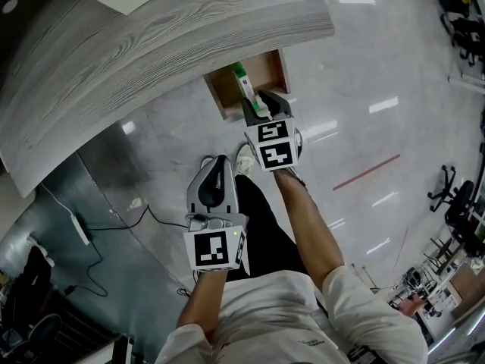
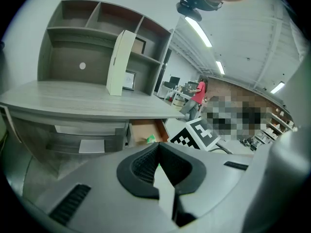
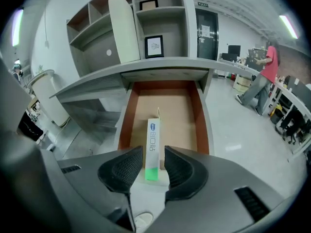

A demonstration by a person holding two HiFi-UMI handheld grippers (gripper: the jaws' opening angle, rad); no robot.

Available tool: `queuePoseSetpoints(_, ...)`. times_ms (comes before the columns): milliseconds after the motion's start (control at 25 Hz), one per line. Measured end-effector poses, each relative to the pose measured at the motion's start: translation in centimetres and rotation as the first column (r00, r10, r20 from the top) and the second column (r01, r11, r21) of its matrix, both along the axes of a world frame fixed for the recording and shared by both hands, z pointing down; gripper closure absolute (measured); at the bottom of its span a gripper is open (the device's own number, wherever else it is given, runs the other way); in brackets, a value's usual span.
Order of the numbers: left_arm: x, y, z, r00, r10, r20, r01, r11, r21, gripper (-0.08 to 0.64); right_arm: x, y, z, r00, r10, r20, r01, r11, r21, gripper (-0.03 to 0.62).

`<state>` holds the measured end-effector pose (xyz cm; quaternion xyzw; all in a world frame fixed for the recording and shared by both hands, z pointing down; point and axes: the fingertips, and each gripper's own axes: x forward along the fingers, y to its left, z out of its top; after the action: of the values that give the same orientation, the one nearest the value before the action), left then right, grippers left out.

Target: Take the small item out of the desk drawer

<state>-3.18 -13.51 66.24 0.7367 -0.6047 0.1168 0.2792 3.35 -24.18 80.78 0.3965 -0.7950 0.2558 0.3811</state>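
Note:
Under the grey wood-grain desk (image 1: 151,59) the drawer (image 1: 276,70) stands pulled out, brown inside. A slim white box with a green end (image 3: 152,144) lies lengthwise in it, green end toward me. My right gripper (image 3: 153,161) reaches over the drawer's front, its jaws either side of the box's green end with a thin gap at each pad, so it is open. From the head view the box (image 1: 242,80) shows just beyond the right gripper (image 1: 258,108). My left gripper (image 1: 218,165) hangs lower, away from the drawer, pads together and nothing in them.
A shelf unit on the desk holds a leaning white panel (image 3: 124,28) and a framed picture (image 3: 154,46). On the glossy floor lie a power strip with its cable (image 1: 79,228); office chairs (image 1: 455,203) stand at the right. A person in red (image 3: 265,76) stands far back.

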Motion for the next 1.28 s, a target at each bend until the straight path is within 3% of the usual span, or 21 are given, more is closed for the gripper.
queuePoseSetpoints(400, -0.3, 0.0, 0.3, 1.0, -0.018, -0.005, 0.018, 1.0, -0.007, 0.545, 0.0, 0.6, 2.0, 0.993, -0.076, -0.09, 0.07, 0.995, -0.068, 0.442)
queuePoseSetpoints(640, -0.9, 0.2, -0.1, 1.0, -0.031, -0.003, 0.031, 1.0, -0.003, 0.545, 0.2, 0.4, 2.5, 0.991, -0.064, -0.117, 0.055, 0.995, -0.083, 0.488)
queuePoseSetpoints(1280, -1.4, 0.8, -3.3, 1.0, 0.001, 0.003, -0.001, 0.999, 0.052, 0.545, 0.7, 1.6, -2.2, 0.999, 0.034, -0.033, -0.035, 0.999, -0.034, 0.485)
